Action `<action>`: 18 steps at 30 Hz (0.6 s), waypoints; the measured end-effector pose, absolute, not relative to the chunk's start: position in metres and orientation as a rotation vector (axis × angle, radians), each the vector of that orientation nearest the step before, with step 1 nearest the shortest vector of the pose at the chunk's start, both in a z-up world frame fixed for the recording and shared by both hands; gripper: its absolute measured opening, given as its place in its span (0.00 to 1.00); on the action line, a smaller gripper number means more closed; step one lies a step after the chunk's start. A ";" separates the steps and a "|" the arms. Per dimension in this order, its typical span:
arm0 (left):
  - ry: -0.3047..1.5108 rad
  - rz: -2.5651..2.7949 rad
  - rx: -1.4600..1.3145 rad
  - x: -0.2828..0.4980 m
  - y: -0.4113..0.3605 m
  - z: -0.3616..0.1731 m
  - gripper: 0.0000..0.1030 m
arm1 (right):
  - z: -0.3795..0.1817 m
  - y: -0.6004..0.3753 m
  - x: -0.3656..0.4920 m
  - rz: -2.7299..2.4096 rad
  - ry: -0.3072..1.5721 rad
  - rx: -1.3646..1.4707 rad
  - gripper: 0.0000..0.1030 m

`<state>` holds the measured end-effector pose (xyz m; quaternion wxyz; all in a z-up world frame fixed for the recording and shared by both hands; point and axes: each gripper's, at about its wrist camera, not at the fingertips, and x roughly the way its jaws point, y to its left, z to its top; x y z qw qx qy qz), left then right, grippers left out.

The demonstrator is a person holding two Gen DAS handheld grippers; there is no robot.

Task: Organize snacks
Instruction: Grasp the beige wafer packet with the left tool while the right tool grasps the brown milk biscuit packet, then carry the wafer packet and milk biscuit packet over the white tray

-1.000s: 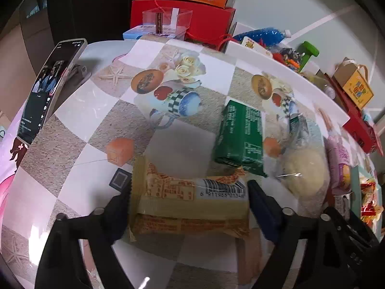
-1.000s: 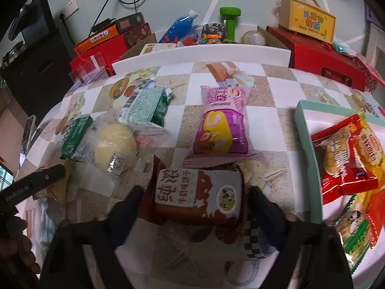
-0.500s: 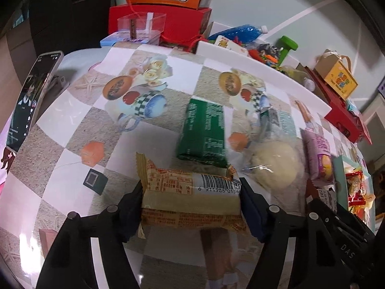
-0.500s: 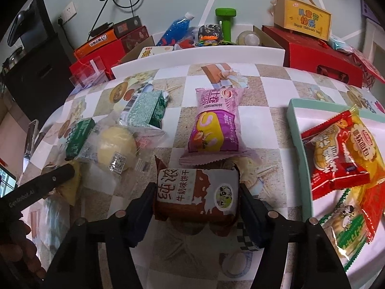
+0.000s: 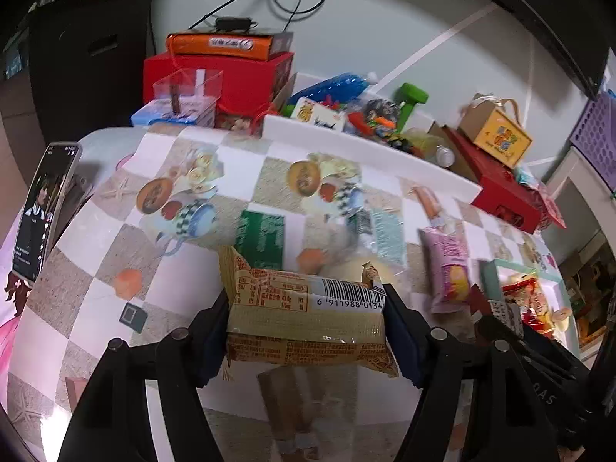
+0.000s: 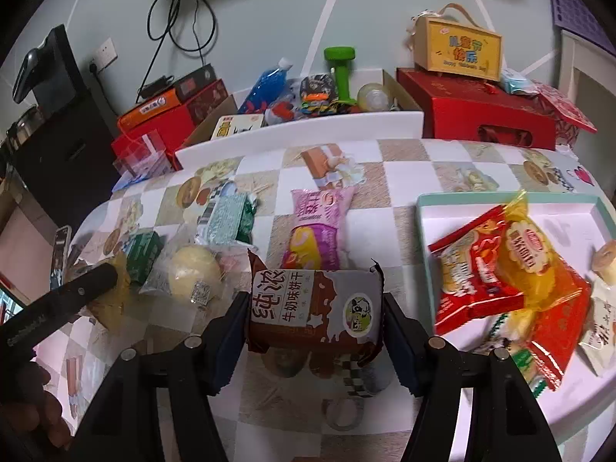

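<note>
My left gripper [image 5: 306, 321] is shut on a yellow biscuit pack [image 5: 308, 315] with a barcode and holds it above the table. My right gripper [image 6: 313, 315] is shut on a brown milk-biscuit pack [image 6: 313, 308], also lifted off the table. The mint-rimmed tray [image 6: 500, 197] at the right holds several red and yellow snack bags [image 6: 512, 269]. On the table lie a pink snack bag [image 6: 317, 227], a round bun in clear wrap [image 6: 192, 273], a green pack [image 6: 144, 250] and a teal pack [image 6: 227, 215].
A phone [image 5: 42, 208] leans at the table's left edge. A white ledge [image 6: 300, 129] runs along the back, with red boxes [image 6: 473, 115], a yellow gift box [image 6: 458, 48], a green dumbbell [image 6: 340, 65] and clutter behind it. The left gripper shows as a black bar [image 6: 57, 304] in the right view.
Both grippers closed on their packs and lifted them off the table. The left one has risen and swung right, bringing the tray into its view.
</note>
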<state>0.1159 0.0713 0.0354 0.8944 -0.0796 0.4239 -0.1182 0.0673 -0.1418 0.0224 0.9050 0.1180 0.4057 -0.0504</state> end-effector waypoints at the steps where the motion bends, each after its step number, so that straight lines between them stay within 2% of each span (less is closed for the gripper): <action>1: 0.873 -0.253 -0.165 0.115 0.069 0.038 0.71 | 0.024 -0.144 0.066 -0.108 0.833 0.249 0.67; 18: 0.855 -0.383 -0.103 0.104 0.010 0.051 0.71 | 0.030 -0.189 0.048 -0.212 0.828 0.302 0.67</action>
